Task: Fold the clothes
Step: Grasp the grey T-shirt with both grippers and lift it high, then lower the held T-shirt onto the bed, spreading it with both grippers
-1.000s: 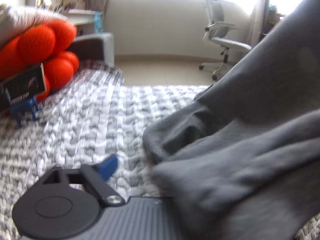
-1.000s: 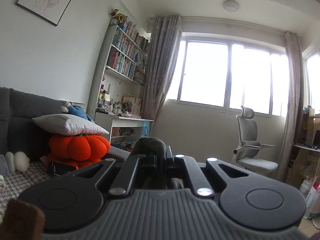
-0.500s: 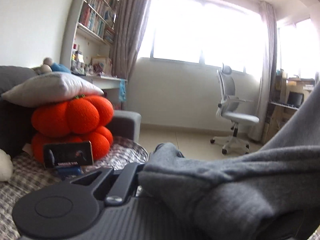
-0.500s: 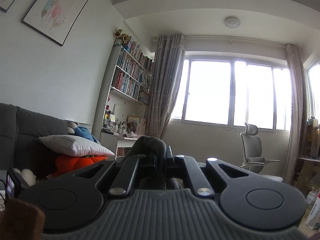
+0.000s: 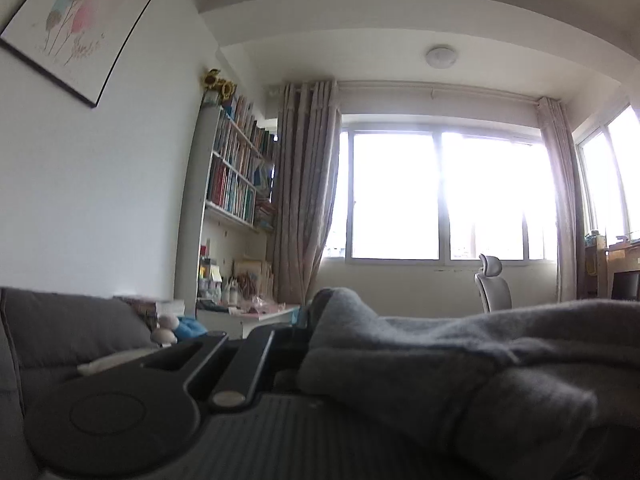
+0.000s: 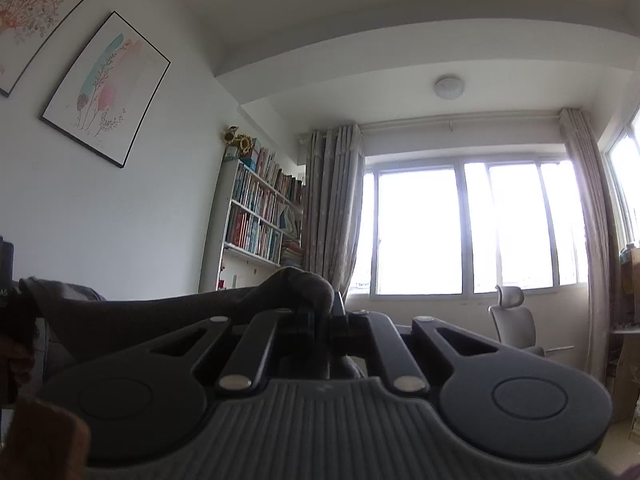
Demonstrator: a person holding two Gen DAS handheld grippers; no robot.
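Both grippers are pinching the grey garment [image 5: 460, 360] aloft: right gripper [image 6: 320, 320] clamped at 12 o'clock, left gripper [image 5: 304, 332] apparently likewise, cloth hiding it. Keeping span taut, level.

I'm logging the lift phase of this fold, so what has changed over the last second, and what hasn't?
Both grippers rose and tilted upward: the left wrist view went from the knitted blanket to the window and ceiling. The grey garment came up off the blanket with them. The left gripper and the right gripper stayed shut on the cloth; nothing was let go.
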